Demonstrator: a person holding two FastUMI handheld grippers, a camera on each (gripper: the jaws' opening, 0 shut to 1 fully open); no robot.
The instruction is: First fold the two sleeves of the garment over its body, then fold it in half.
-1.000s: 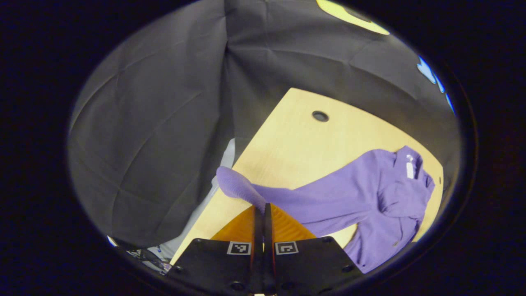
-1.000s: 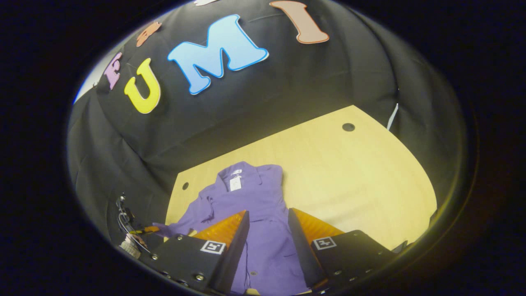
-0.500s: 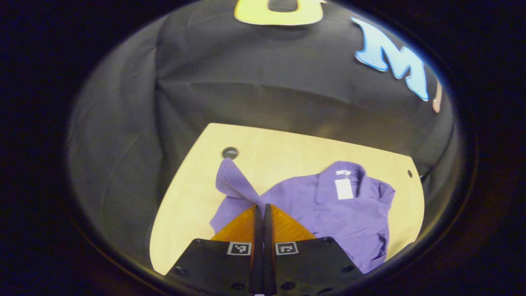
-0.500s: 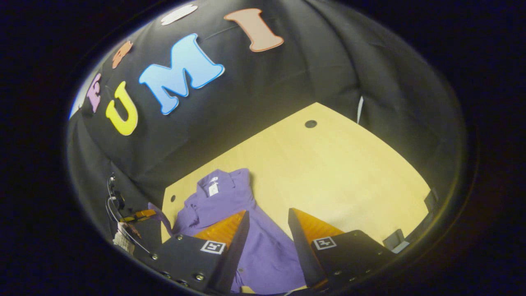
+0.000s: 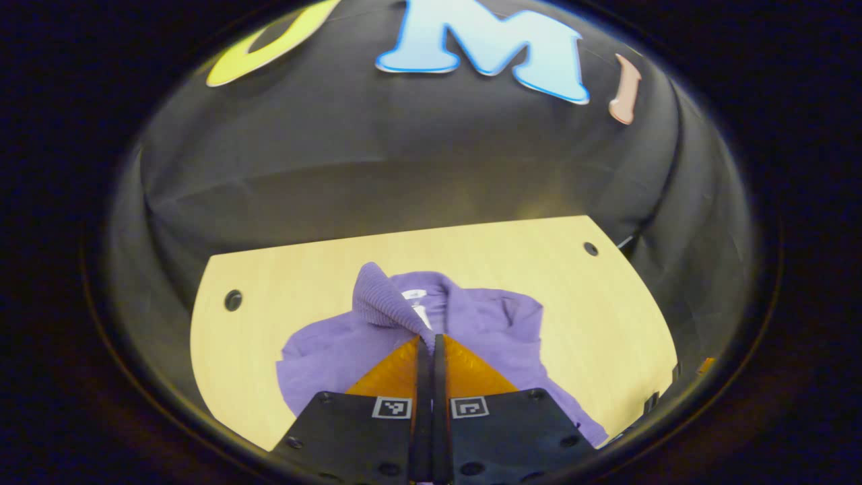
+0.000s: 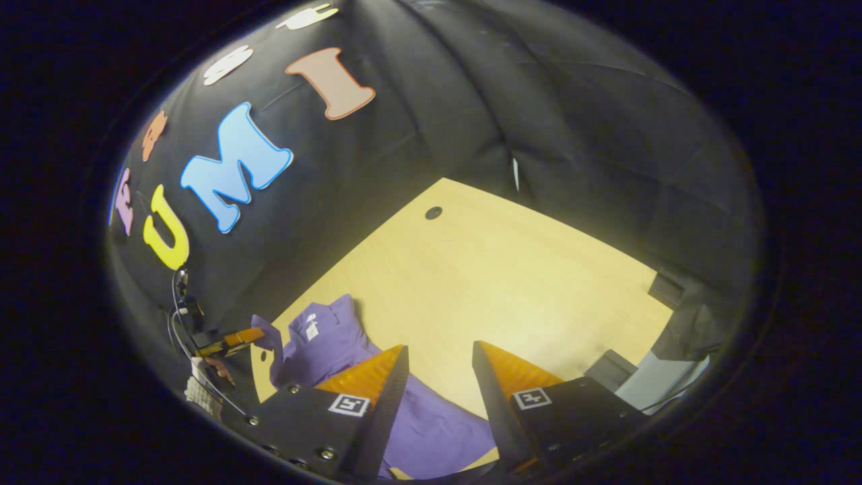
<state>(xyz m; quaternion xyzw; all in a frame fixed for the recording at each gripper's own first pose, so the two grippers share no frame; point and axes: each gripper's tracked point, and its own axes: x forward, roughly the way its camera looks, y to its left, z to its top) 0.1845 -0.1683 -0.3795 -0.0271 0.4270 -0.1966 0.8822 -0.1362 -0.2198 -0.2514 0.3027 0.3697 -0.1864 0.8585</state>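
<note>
We see the left gripper (image 5: pixel 427 345) clamped on the ribbed cuff (image 5: pixel 382 303) of the soft purple knit garment (image 5: pixel 485 337), lying mid pale wooden desk (image 5: pixel 283 269). Right gripper (image 6: pixel 439 367) gapes empty. We judge the fabric light and floppy; grip cuffs or hems.

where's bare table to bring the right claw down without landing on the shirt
Bare table runs from the purple shirt's right edge to the far hole and the table's right edge. A narrower strip lies between collar and wall. Crowded: the near-left corner, where the left claw pinches the sleeve.
</note>
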